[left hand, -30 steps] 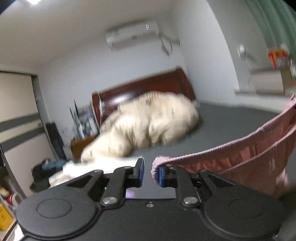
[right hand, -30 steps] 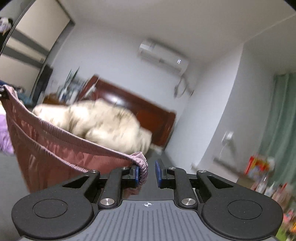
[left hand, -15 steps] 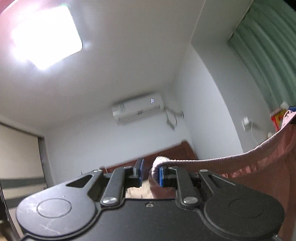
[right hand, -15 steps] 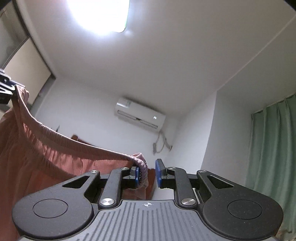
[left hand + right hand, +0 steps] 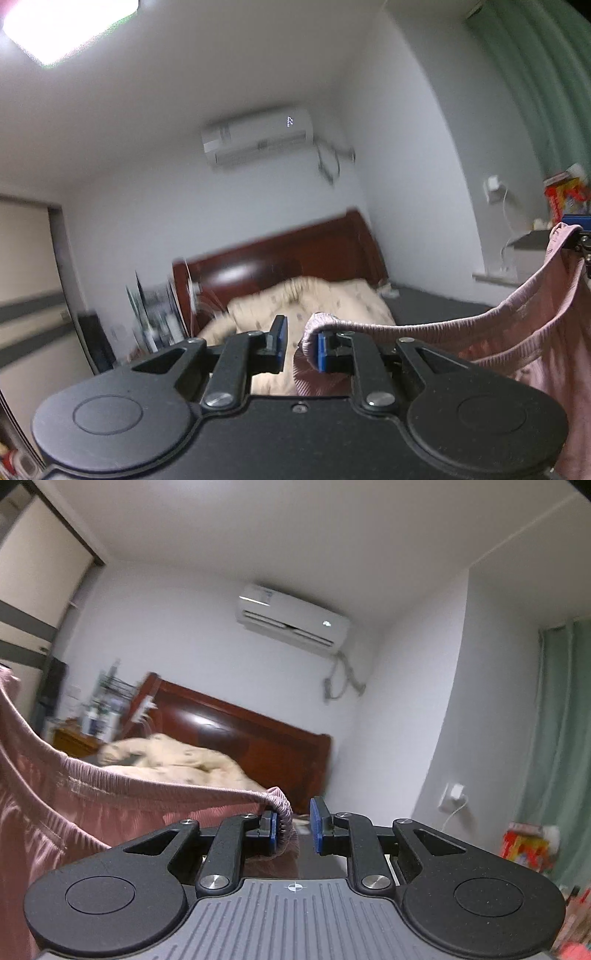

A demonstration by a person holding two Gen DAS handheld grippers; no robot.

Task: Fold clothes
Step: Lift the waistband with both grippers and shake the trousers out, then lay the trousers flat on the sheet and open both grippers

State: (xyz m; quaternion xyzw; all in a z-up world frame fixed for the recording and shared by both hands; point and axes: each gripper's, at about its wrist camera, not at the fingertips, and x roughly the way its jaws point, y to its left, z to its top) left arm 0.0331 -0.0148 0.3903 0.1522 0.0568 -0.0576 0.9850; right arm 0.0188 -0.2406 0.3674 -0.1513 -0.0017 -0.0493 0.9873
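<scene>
Pink shorts hang in the air between the two hand-held grippers, above a dark-sheeted bed with a cream quilt bunched against the red-brown headboard. Their ribbed elastic waistband is stretched from one gripper to the other and sags in the middle, with the thin fabric falling loosely below it. The garment looks light, soft and limp, so it will likely drape and crease wherever it is unsupported; the gathered waistband ends are the firmest places to hold. The left gripper has one waistband end bunched over its right pad, with a gap left to the other pad. The right gripper mirrors this, cloth wrapped around its left pad. Both jaws are nearly closed, so each hold looks hooked rather than pinched.
</scene>
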